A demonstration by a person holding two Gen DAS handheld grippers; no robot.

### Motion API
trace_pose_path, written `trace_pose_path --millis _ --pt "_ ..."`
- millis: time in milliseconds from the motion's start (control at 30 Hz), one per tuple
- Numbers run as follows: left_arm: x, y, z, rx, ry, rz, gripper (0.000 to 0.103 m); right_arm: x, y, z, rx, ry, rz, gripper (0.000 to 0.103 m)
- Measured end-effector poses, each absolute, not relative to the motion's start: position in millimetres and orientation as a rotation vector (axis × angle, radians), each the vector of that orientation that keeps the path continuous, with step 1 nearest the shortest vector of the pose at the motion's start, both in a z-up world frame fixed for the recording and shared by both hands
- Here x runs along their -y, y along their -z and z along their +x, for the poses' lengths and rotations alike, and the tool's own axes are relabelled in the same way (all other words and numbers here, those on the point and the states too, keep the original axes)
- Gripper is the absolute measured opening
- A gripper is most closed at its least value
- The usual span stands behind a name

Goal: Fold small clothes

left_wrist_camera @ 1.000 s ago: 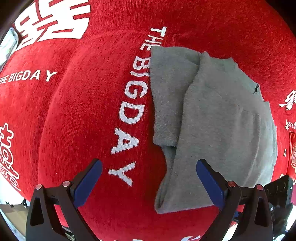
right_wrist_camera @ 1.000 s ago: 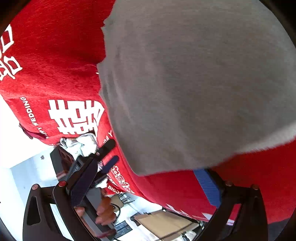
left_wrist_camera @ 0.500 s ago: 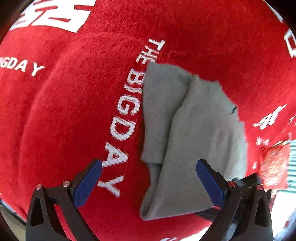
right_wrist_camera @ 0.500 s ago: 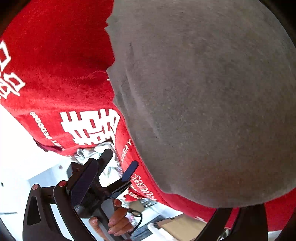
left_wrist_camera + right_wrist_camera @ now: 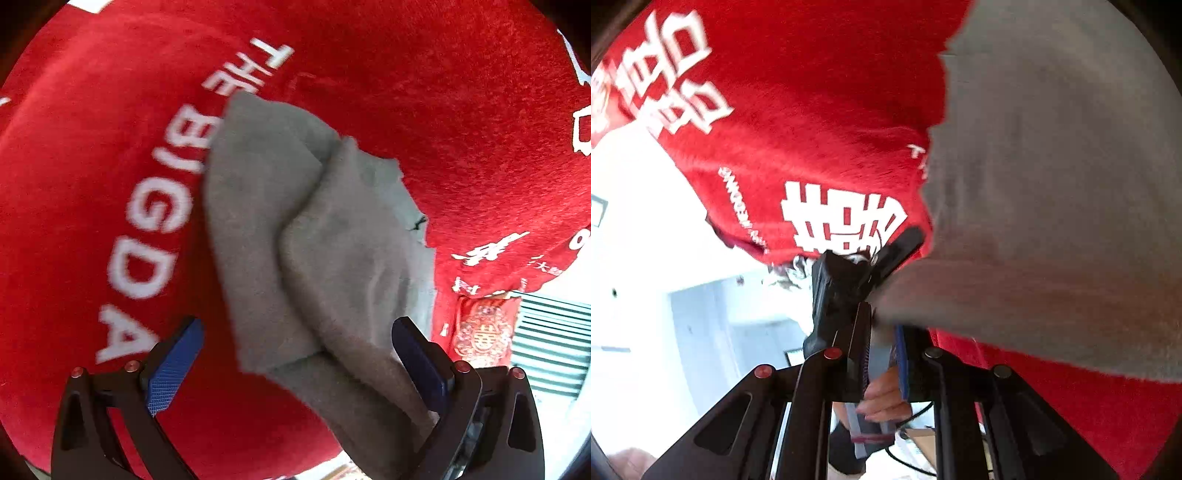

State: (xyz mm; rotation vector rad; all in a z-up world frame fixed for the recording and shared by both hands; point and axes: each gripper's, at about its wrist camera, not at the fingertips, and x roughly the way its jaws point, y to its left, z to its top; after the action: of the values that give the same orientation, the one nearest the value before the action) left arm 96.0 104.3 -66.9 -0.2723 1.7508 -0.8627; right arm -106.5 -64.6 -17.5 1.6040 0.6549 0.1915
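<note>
Grey cloth [image 5: 317, 236]: small garment, part-folded, lying on a red printed cover [image 5: 92, 184] over the surface, one flap doubled over, near corner raised. Left hand-held gripper [image 5: 295, 363]: released, jaws wide, cloth's near edge between them, likely poised to steady or take that edge. Right hand-held gripper [image 5: 882, 354]: clenched on the cloth's corner [image 5: 890, 295], likely to carry the next fold. Left view alone shows the fold layers; right view alone shows the pinch and the left tool [image 5: 849, 280] ahead.
</note>
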Motion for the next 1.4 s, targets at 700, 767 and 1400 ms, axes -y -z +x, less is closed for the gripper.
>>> trace_pose_path --millis 700,767,1400 --pt "-51.0 69.2 86.6 -1.725 0.921 -0.112 0.102 70.1 36.9 -177.0 -0.886 0.019 1.521 0.1" --pt "-45.8 68.1 81.4 -1.711 0.929 -0.048 0.101 84.4 24.1 -173.2 -0.898 0.051 1.435 0.098" --pt "15.8 -40.1 22.7 -1.447 1.169 0.171 0.016 172.8 68.1 -197.7 -0.86 0.108 1.466 0.023"
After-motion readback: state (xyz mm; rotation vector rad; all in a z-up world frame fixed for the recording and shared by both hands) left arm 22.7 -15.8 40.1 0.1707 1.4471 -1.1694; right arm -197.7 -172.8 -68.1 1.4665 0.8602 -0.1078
